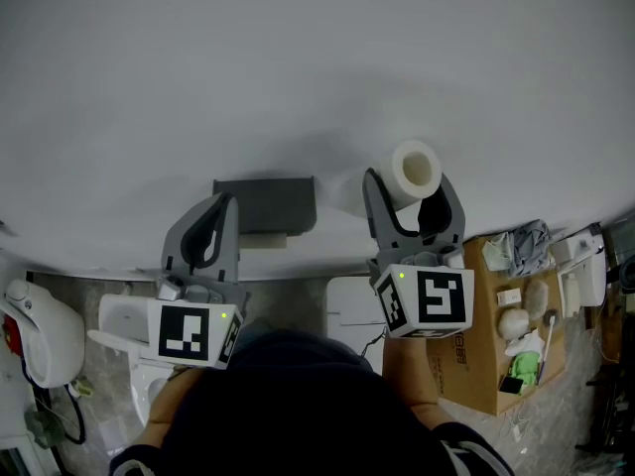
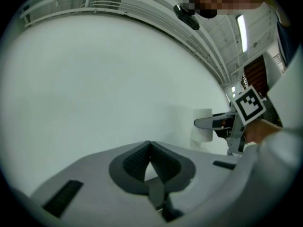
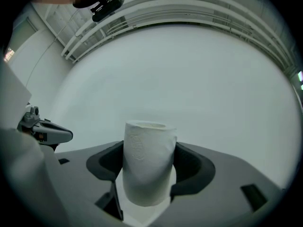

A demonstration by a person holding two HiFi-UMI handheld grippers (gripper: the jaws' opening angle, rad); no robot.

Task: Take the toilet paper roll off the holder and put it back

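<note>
My right gripper [image 1: 405,188] is shut on a white toilet paper roll [image 1: 414,172], held in the air in front of the white wall. In the right gripper view the roll [image 3: 148,162] stands upright between the dark pads, squeezed at its middle. The grey toilet paper holder [image 1: 266,206] is fixed to the wall, to the left of the roll, with no roll on it. My left gripper [image 1: 215,221] hangs just left of the holder with its jaws closed on nothing; its pads [image 2: 142,161] meet at the tips. The left gripper view also catches the roll [image 2: 203,125] in the other gripper.
A white toilet [image 1: 124,330] stands below at the left. A red-and-white object [image 1: 30,337] sits at the far left. A cardboard box [image 1: 491,340] with several small items and cloths stands on the floor at the right. The white wall [image 1: 298,77] fills the upper view.
</note>
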